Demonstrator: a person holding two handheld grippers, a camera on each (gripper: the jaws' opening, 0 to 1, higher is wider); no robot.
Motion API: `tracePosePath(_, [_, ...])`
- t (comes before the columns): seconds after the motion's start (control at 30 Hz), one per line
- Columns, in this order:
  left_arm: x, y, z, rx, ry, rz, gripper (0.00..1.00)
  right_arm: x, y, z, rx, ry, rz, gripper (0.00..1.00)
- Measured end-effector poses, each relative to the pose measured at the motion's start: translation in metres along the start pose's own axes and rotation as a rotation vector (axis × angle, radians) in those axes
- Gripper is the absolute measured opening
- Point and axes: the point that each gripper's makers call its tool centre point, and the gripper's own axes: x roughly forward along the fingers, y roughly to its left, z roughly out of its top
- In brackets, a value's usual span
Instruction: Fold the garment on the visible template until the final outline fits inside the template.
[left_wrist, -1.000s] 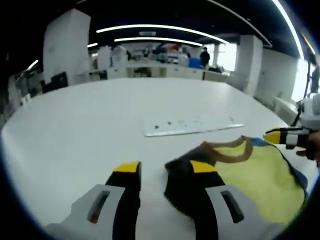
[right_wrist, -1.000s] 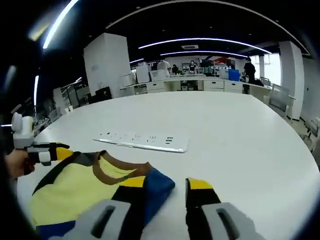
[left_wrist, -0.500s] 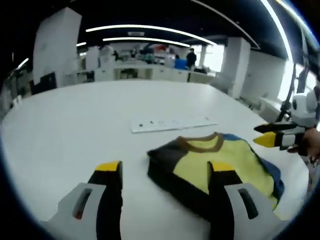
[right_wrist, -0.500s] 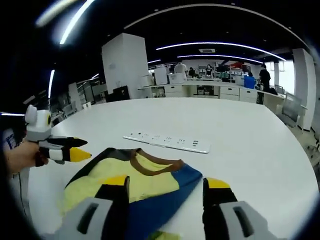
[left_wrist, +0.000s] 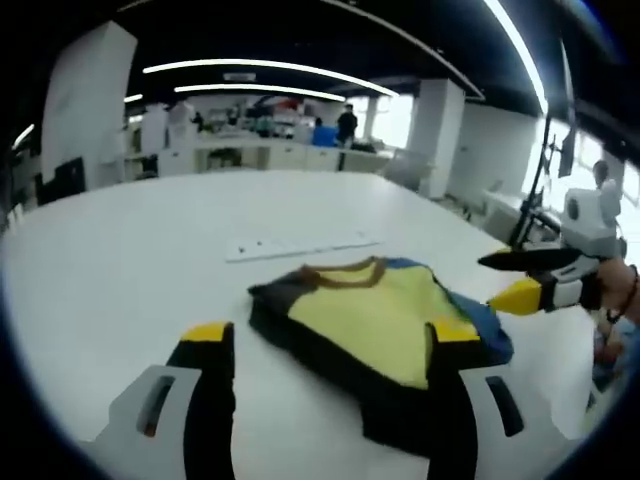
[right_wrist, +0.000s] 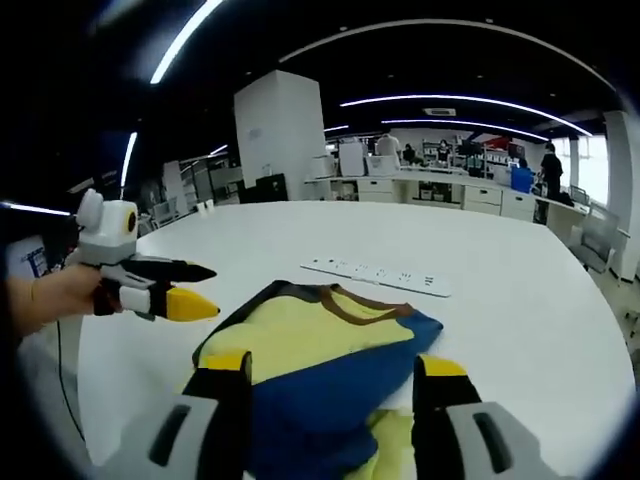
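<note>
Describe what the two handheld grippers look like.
Both match. The left gripper and right gripper have pale grey bodies with dark slots, and black fingers capped by yellow tips. Seen from the side, the left gripper is white, with one plain black finger beside a yellow-tipped one.

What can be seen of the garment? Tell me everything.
The garment is a small soft knit-looking top lying folded on the white table. It has a yellow front, a brown collar, a dark sleeve side and a blue sleeve side. It lies flat in a compact bundle, collar toward a white strip beyond it. Both grippers hover open, apparently above it; contact is unclear.
</note>
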Motion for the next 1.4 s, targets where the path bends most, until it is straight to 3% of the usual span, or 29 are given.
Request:
tracePosePath(0.13, [-0.012,-0.009,-0.003,-0.008,-0.005,-0.015,0.72,-0.01,0.02,-0.007,-0.008,0.002,0.04,0.64])
tracePosePath(0.3, [-0.019,-0.013,-0.009,0.006,-0.011,-0.028,0.69,-0.023,0.03,-0.018,-0.034,0.022,0.051,0.62])
tracePosePath(0.57, [-0.021,-0.027,-0.031,0.064,0.046,-0.045,0.59,-0.029,0.041,-0.042,-0.07,0.064,0.045,0.55])
tracePosePath(0.87, [-0.019,-0.045,-0.048,0.054,0.069,-0.078,0.44,-0.029,0.041,-0.066,-0.114,0.088,-0.02,0.35])
tracePosePath(1.0, [-0.018,-0.048,-0.052,0.022,0.069,-0.089,0.37,-0.029,0.04,-0.07,-0.187,0.1,-0.048,0.23])
tracePosePath(1.13, [-0.012,-0.048,-0.057,0.016,0.075,-0.086,0.21,-0.03,0.037,-0.069,-0.195,0.1,-0.061,0.09])
tracePosePath(1.3, [-0.011,-0.047,-0.061,-0.006,0.08,-0.08,0.09,-0.029,0.034,-0.073,-0.185,0.115,-0.065,0.0])
tracePosePath(1.4, [-0.012,-0.046,-0.062,-0.011,0.088,-0.077,0.03,-0.028,0.034,-0.074,-0.171,0.114,-0.062,0.0])
